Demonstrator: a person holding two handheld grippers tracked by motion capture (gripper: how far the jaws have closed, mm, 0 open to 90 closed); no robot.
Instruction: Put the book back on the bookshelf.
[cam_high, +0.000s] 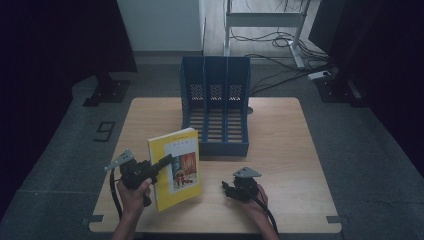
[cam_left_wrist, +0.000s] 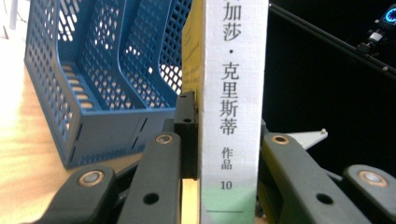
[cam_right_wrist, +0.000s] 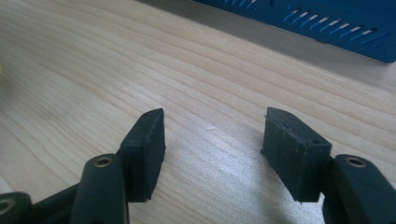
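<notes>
Book (cam_high: 181, 165) clamped upright in L gripper (cam_high: 162, 164), blue file rack (cam_high: 216, 102) just behind

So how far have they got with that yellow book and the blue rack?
The pickup looks done: the left gripper is clamped on the yellow book, holding it upright off the table. The blue file rack has three slots, none holding a book, so slotting it in probably remains. The right gripper rests open.
</notes>
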